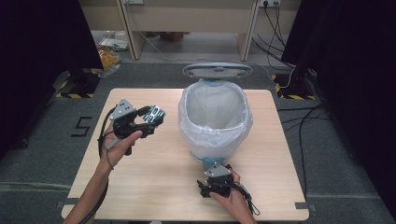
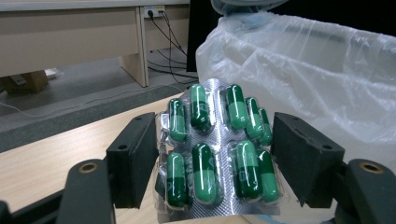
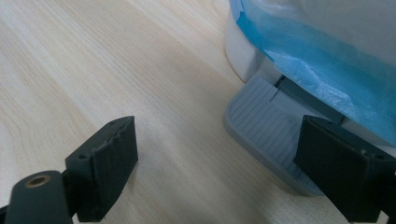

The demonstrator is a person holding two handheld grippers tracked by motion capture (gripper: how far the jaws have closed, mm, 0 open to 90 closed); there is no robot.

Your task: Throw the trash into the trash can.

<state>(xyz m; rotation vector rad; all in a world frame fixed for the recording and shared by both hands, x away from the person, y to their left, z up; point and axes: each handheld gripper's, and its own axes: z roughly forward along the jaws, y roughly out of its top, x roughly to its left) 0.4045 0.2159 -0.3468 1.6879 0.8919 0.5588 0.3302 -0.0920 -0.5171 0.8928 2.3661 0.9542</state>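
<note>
While the left gripper [image 2: 215,154] is lifted off the light wooden table [image 1: 154,186], its two black jaws are squeezed onto a silver foil blister pack of green capsules [image 2: 217,149], one pad on each side edge. In the left gripper view the pack stands upright between the pads, with its bottom edge cut off by the frame. From the high view it's just a small greenish blur [image 1: 154,113] at the claw's tip, so no detail there. Right behind the pack sits the white pedal bin lined with a clear plastic bag [image 2: 317,79], lid up. The right gripper [image 3: 215,163] rests low, jaws standing apart with nothing between them, one jaw partly covering the bin's grey ribbed foot pedal [image 3: 266,130].
</note>
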